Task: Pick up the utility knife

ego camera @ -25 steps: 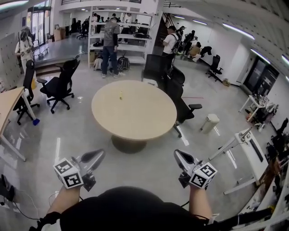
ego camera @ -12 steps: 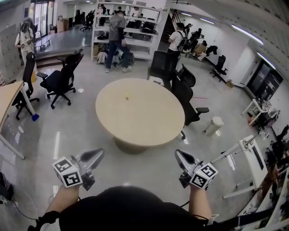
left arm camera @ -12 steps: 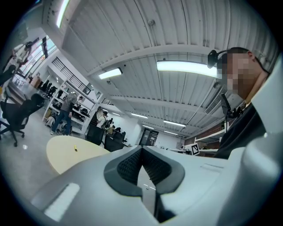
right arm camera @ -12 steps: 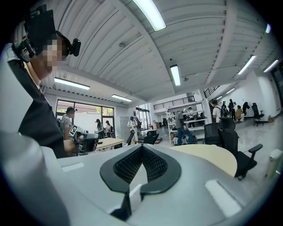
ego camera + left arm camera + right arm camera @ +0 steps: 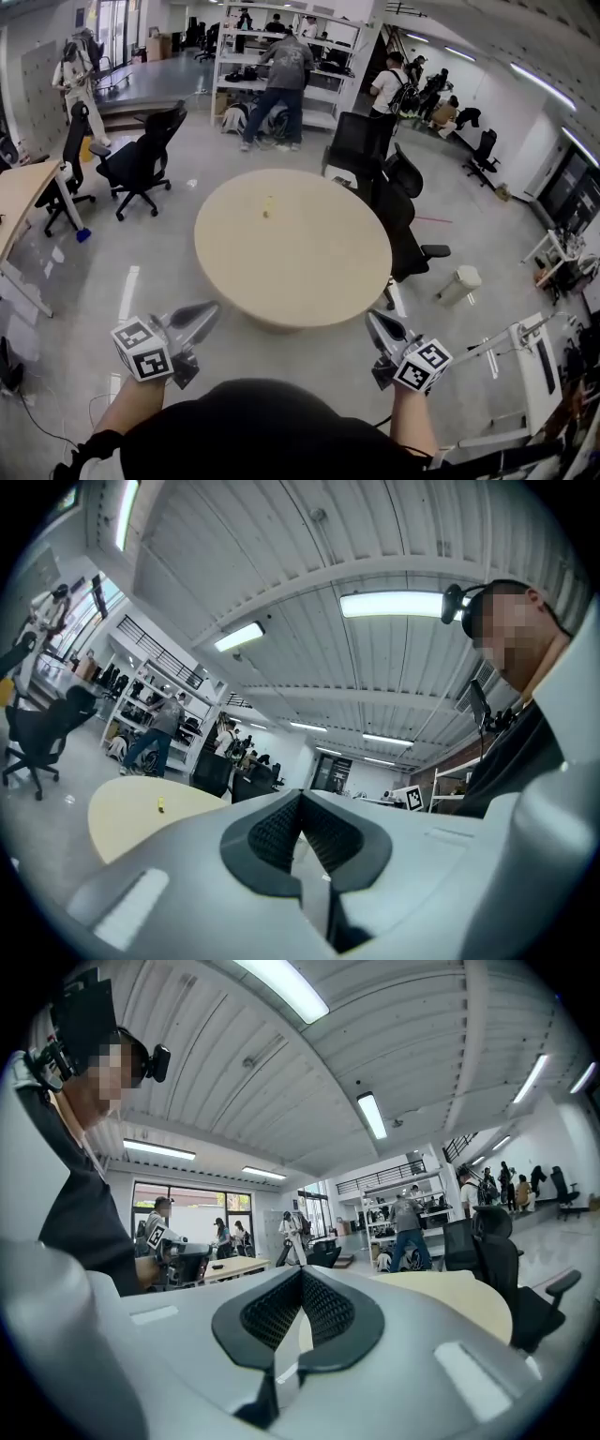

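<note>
Tabletop (image 5: 309, 277), round and pale, stands on the grey floor (image 5: 131, 281). The utility knife (image 5: 268, 207) lies on the tabletop's far half, a yellow speck too small to show detail. The left tool (image 5: 208, 310) and the right tool (image 5: 374, 320) are held level just short of the tabletop's near edge, well apart from the knife. Both tools are clenched, pads pressed together with nothing between them. Black office chairs (image 5: 141, 164) stand around.

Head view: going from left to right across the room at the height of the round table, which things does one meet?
Wooden desk → free-standing black office chair → round table → black chair at the table's right side → white bin.
</note>
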Tool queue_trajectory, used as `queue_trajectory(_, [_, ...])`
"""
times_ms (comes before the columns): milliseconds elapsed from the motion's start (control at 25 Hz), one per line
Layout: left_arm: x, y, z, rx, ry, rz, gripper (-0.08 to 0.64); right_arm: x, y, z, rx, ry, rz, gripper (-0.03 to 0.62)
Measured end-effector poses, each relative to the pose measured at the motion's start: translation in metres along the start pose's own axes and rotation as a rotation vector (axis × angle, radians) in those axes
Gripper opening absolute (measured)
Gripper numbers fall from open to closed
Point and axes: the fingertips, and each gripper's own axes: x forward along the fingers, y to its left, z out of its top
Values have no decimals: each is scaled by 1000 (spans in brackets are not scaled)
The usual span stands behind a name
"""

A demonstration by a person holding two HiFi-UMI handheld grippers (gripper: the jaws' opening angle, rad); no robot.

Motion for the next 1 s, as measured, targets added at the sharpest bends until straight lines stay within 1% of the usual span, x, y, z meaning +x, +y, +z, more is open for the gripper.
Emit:
queue_trajectory(160, [53, -11, 3, 22, -24, 42, -2, -1, -60, 24, -31, -2, 56, 15])
queue_trajectory(240, [77, -13, 1, 14, -37, 60, -2, -2, -86, 31, -38, -8, 76, 14])
queue_trajectory(400, [118, -27, -10, 15, -26, 65, -2, -10, -125, 34, -30, -12, 108, 15])
queue_trajectory(520, [141, -30, -12, 16, -16, 75, -2, -14, -150, 34, -15, -18, 113, 15])
queue_trajectory(760, [176, -21, -20, 13, 17, 77, -2, -11, -184, 23, 14, -16, 109, 15])
queue_trajectory(880, [187, -7, -20, -1, 25, 65, -2, -4, -195, 21, 23, -6, 91, 15])
queue_trajectory(1000, [198, 16, -21, -26, 33, 36, -2, 11, -203, 20, 24, 8, 62, 15])
